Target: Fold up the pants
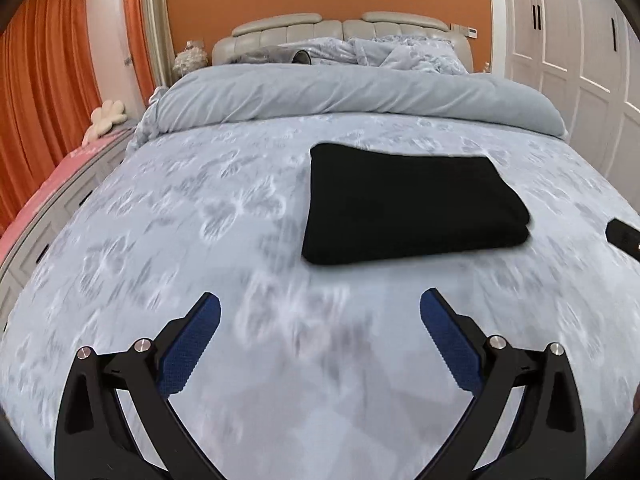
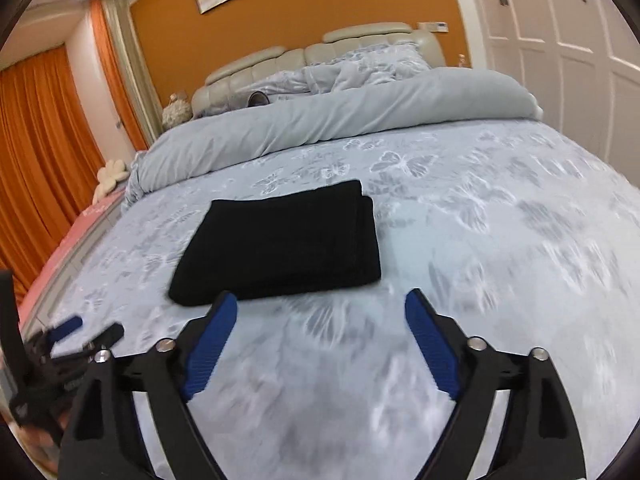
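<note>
The black pants [image 1: 412,206] lie folded into a flat rectangle on the pale blue butterfly-print bed cover [image 1: 180,216]. They also show in the right wrist view [image 2: 284,240]. My left gripper [image 1: 320,304] is open and empty, held above the cover in front of the pants and a little left of them. My right gripper [image 2: 320,304] is open and empty, close to the near edge of the pants. The left gripper [image 2: 86,328] shows at the lower left of the right wrist view. The tip of the right gripper [image 1: 622,236] shows at the right edge of the left wrist view.
A rolled grey-blue duvet [image 1: 352,92] lies across the bed behind the pants, with pillows [image 1: 400,50] and a padded headboard [image 1: 340,28] beyond. Orange curtains [image 1: 40,112] and a low pink-topped cabinet [image 1: 60,176] stand left. White wardrobe doors [image 1: 560,40] stand right.
</note>
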Demonstrator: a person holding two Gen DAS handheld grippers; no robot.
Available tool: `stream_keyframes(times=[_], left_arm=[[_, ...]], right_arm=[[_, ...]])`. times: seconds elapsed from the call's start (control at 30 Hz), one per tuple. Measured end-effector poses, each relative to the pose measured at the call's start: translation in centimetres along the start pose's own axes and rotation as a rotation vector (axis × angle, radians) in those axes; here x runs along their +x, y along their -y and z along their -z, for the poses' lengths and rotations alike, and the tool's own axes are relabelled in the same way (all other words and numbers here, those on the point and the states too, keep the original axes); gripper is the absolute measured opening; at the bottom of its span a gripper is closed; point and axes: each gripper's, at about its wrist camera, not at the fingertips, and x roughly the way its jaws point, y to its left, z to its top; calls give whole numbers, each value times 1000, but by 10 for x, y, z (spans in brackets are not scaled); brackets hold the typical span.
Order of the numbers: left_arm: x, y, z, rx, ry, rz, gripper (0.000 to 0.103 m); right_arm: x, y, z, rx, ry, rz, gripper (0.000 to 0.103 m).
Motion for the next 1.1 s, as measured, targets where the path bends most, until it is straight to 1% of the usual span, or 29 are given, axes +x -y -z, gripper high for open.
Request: stream_keyframes(times=[0.03, 0.1, 0.13, 0.23, 0.3, 0.37, 0.43, 0.47, 0.53, 0.63, 0.73, 0.97, 1.1], left_arm=[[-13, 0, 10, 16, -17, 9, 98], [-31, 0, 26, 44, -48, -1, 98], [-43, 0, 40, 55, -55, -15, 98], [-62, 0, 67, 45, -37, -50, 98], [-66, -1, 82, 28, -49, -53, 98], [-70, -1, 93, 27, -51, -51, 98], [-76, 1, 99, 47, -31, -55, 98], [-77, 1, 101, 47, -18, -62, 98], [-79, -2, 104, 34, -9, -50, 98], [-76, -8, 104, 10, -23, -26, 98], [-73, -10, 103, -5, -31, -21, 98], [-73, -11, 101, -34, -41, -32, 98], [-70, -14, 100, -60, -60, -15, 98]], right_arm=[[-12, 0, 7, 25, -2, -11, 85], [-31, 1, 22, 69, -1, -31, 85], [-41, 2, 33, 87, 7, -16, 85], [-54, 4, 58, 106, 13, 30, 85], [-55, 8, 80, 136, -31, 46, 85], [-49, 8, 96, 132, -83, 34, 85], [-45, 3, 105, 78, -115, 42, 85], [-44, -1, 106, 46, -114, 48, 85], [-48, -11, 109, -34, -80, 80, 85], [-56, -22, 111, -124, -23, 106, 85], [-57, -28, 107, -172, -2, 111, 85], [-55, -32, 109, -179, -11, 106, 85], [-55, -36, 110, -188, -10, 106, 85]])
